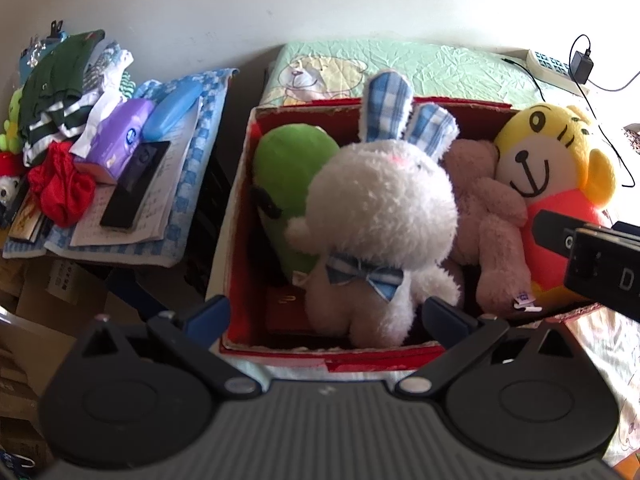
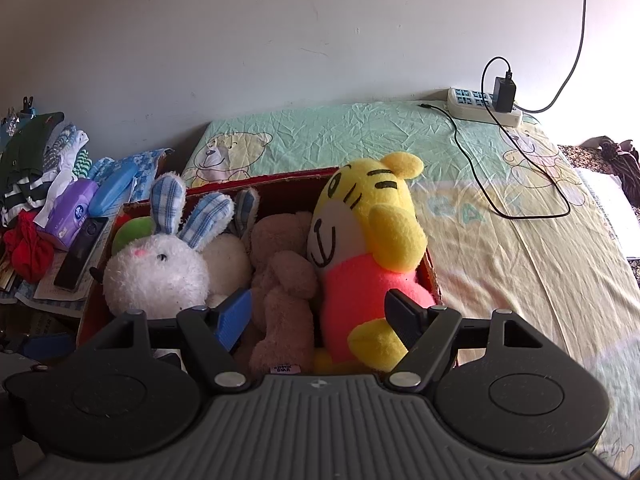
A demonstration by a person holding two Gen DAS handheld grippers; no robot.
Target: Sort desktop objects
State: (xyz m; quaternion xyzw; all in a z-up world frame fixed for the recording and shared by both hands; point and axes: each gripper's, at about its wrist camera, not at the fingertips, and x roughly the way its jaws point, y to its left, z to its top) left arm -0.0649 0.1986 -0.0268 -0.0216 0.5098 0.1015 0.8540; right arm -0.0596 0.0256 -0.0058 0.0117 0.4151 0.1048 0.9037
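Both tools [image 1: 327, 312] [image 2: 318, 318] over box [image 1: 240, 216] (jaws apart)

The left gripper [image 1: 326, 314] is level, its two fingers spread wide apart with nothing clamped between them. The right gripper [image 2: 318, 314] is likewise spread, its blue-padded finger [image 2: 233, 319] on one side and the dark one on the other, gripping nothing. In the left wrist view, the right gripper's dark body juts in from the right edge.

Fluffy white plush rabbit [image 1: 376, 216] in matt red cardboard box [image 1: 240, 216]; crinkled cloth sheet [image 2: 360, 128].
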